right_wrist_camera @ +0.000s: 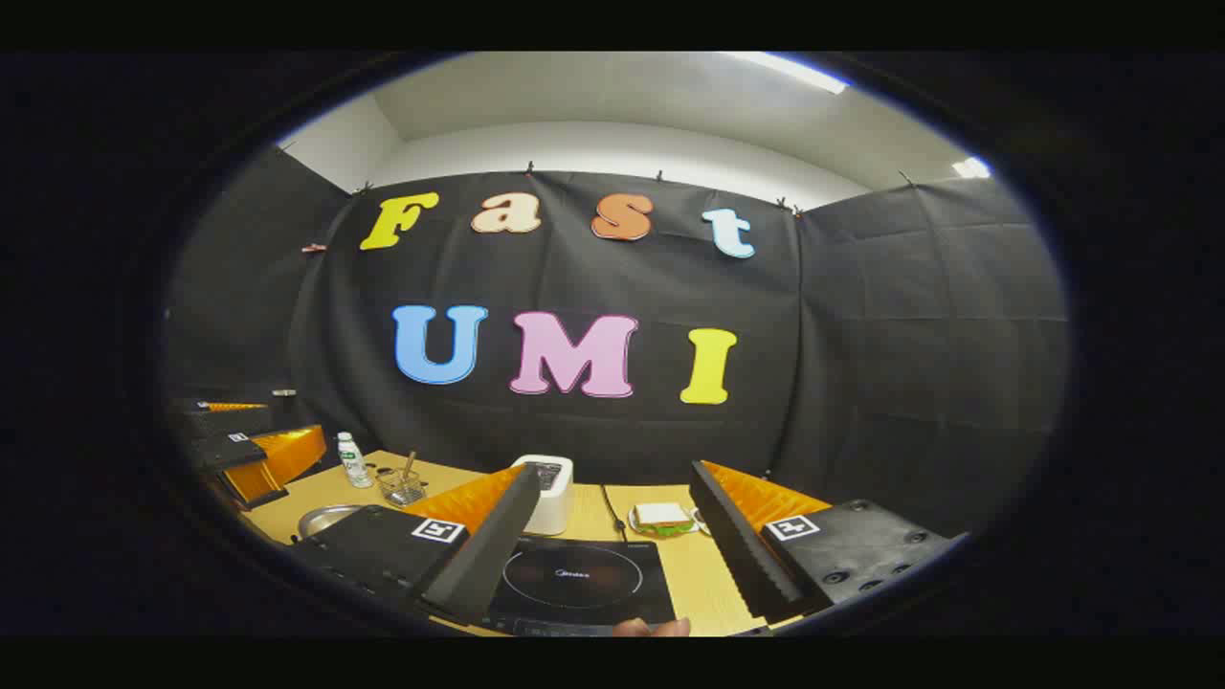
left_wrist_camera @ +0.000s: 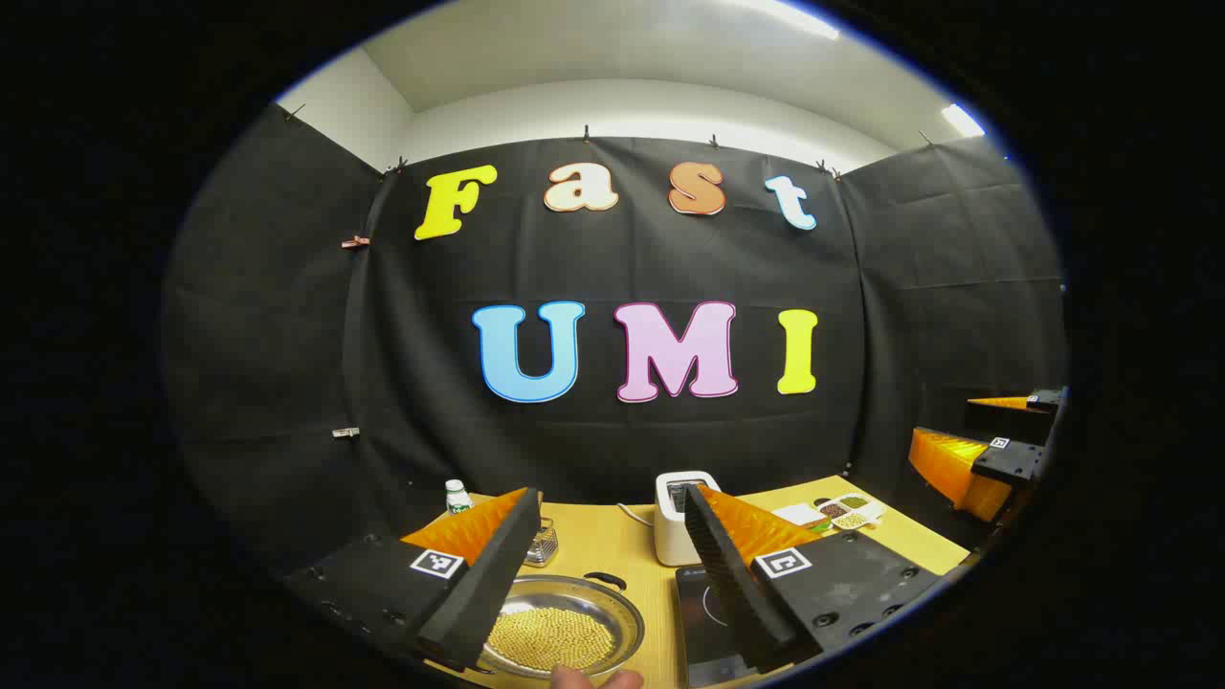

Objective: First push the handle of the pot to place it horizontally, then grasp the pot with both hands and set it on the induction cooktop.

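Note:
In the left gripper view a shallow metal pot (left_wrist_camera: 627, 612) filled with yellow beans sits on the wooden table just below my left gripper (left_wrist_camera: 611, 495). Its black handle (left_wrist_camera: 605, 579) lies on the far rim. My left gripper hangs open above it, touching nothing. The black induction cooktop (left_wrist_camera: 703, 612) lies right of the pot. In the right gripper view my right gripper (right_wrist_camera: 613, 471) is open and empty above the cooktop (right_wrist_camera: 574, 579), with the pot (right_wrist_camera: 325, 520) at far left. The right gripper (left_wrist_camera: 995, 450) also appears at the edge of the left gripper view, and the left gripper (right_wrist_camera: 249, 450) in the right gripper view.
A white toaster (left_wrist_camera: 675, 522) stands behind the cooktop. A small bottle (right_wrist_camera: 352, 459) and a wire basket (right_wrist_camera: 402, 488) sit at the back left. A sandwich plate (right_wrist_camera: 660, 519) lies behind the cooktop. Small trays of grains (left_wrist_camera: 847, 512) rest at the back right.

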The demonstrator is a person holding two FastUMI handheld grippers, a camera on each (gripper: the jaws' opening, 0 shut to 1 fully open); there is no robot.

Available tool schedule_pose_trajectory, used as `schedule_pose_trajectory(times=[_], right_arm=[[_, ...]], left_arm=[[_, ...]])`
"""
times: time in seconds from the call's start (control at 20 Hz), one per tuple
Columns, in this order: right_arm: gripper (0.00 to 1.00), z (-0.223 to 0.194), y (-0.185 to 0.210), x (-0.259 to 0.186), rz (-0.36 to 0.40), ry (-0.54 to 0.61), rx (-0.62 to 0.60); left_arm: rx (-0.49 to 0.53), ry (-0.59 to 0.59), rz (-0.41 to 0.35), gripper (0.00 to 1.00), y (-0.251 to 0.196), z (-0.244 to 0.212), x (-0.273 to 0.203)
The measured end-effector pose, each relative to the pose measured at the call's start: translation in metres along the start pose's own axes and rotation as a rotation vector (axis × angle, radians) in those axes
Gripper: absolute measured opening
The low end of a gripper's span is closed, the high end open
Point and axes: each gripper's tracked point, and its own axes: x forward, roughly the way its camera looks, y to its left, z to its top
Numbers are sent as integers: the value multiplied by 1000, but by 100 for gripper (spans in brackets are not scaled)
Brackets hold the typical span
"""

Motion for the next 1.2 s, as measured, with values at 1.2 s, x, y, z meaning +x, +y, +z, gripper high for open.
schedule_pose_trajectory(times=[1.2], right_arm=[[98, 0, 1, -2, -3, -2, -13]], left_arm=[[-13, -2, -29, 95, -8, 0, -2]])
